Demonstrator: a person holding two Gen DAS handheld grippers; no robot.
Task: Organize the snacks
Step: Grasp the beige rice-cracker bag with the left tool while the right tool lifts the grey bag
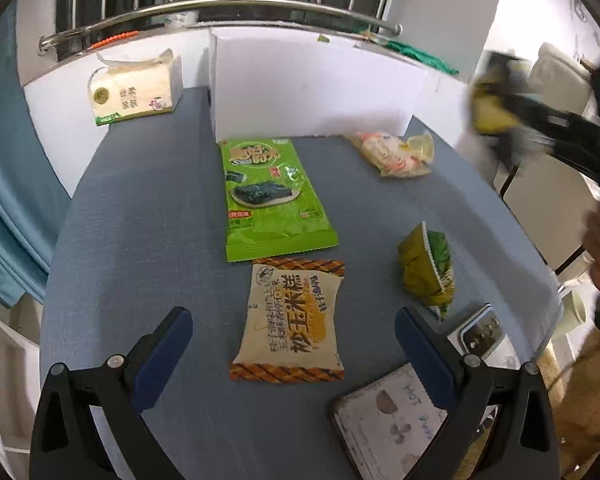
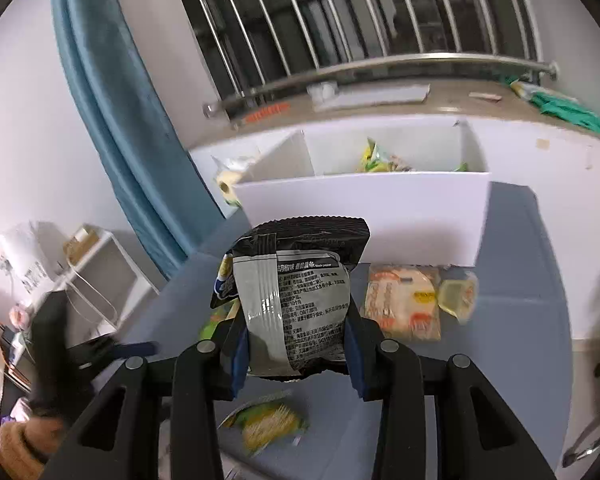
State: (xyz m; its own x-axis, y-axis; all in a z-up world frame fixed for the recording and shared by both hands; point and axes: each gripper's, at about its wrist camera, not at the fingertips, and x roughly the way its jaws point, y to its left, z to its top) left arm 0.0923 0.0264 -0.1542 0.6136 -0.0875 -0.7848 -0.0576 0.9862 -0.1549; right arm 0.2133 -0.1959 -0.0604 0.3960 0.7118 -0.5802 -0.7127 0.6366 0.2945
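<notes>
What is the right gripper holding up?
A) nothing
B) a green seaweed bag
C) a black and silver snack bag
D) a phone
C: in the right wrist view the right gripper is shut on the black and silver snack bag, lifted before the white box.

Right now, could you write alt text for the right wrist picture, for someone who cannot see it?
The right gripper is shut on a black and silver foil snack bag, held up before an open white box already containing snacks. An orange and white packet lies on the blue tabletop below.
</notes>
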